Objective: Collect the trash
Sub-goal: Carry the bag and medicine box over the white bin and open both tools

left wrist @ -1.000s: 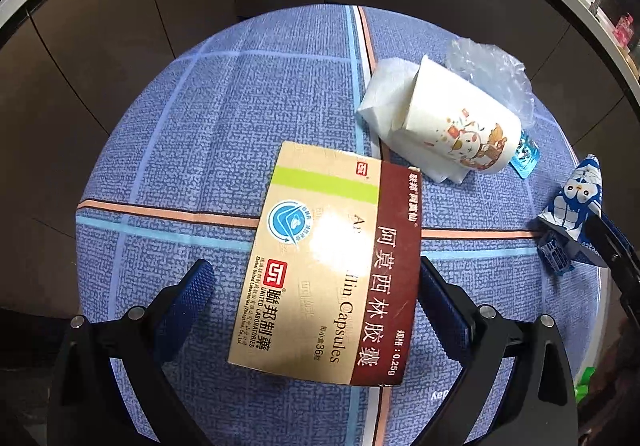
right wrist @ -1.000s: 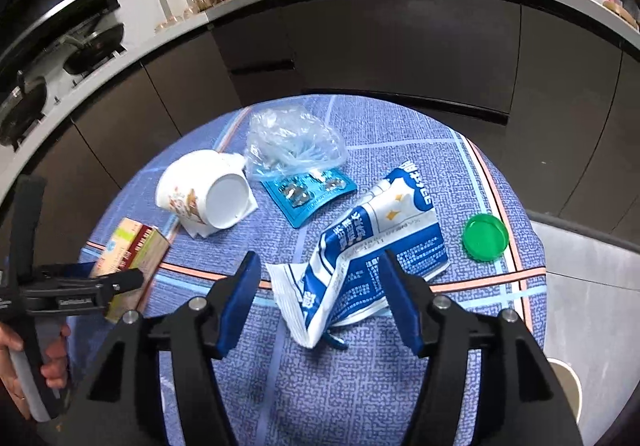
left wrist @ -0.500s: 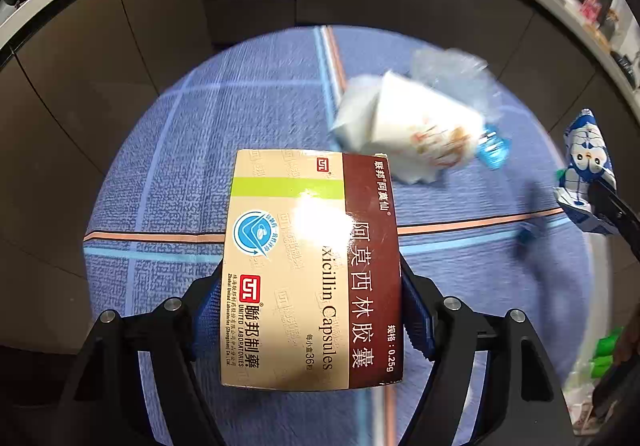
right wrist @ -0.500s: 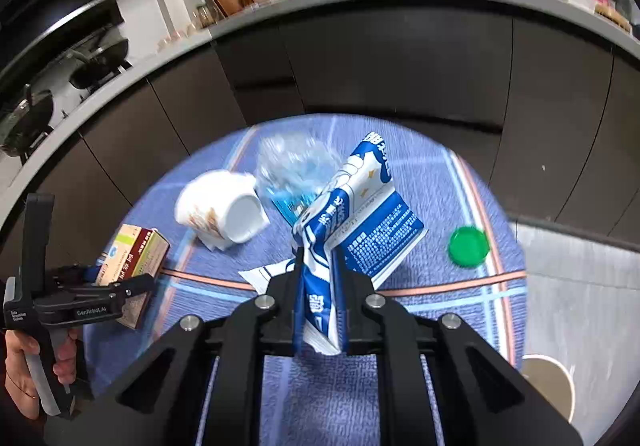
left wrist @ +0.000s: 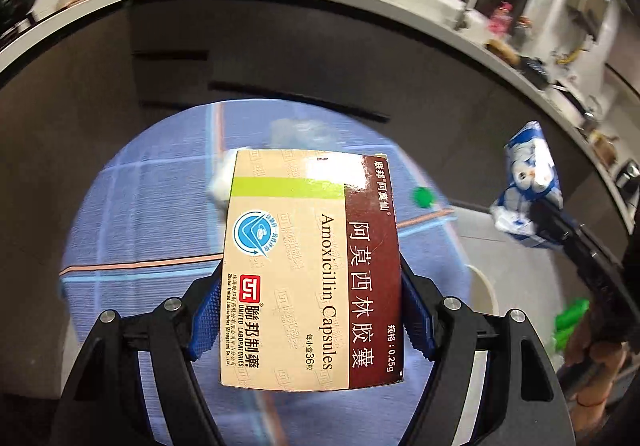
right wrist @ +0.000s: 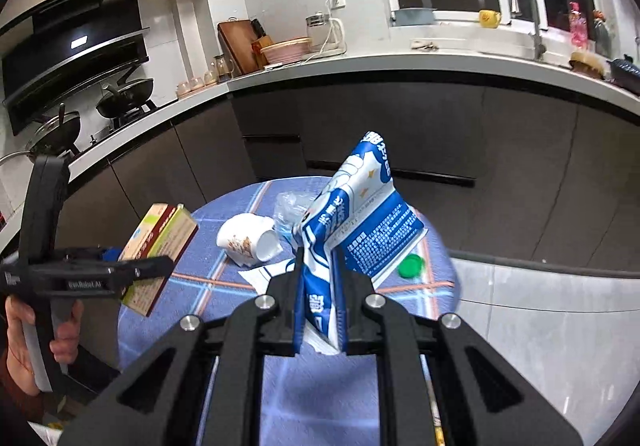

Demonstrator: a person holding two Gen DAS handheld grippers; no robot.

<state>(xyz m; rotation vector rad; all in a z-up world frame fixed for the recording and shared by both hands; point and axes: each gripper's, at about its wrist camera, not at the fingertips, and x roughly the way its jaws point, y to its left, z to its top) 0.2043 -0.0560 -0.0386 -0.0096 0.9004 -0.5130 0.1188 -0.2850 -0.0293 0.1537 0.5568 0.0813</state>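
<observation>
left gripper [left wrist: 310, 320] clamped wide on the amoxicillin box [left wrist: 312, 266], box up off the round table [left wrist: 132, 214]. right gripper [right wrist: 318, 304] pinched nearly closed on the blue-white wrapper [right wrist: 356, 214], also lifted. paper cup [right wrist: 250, 242] on its side w/ green cap [right wrist: 412, 267] on the cloth, clear plastic [right wrist: 290, 206] behind looks like a bag, prob.

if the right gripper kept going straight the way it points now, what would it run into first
Probably the tipped paper cup and clear plastic wrap on the round table, ahead of the right gripper, which is shut on the blue pouch. Depth is unclear; it may pass above them.
</observation>
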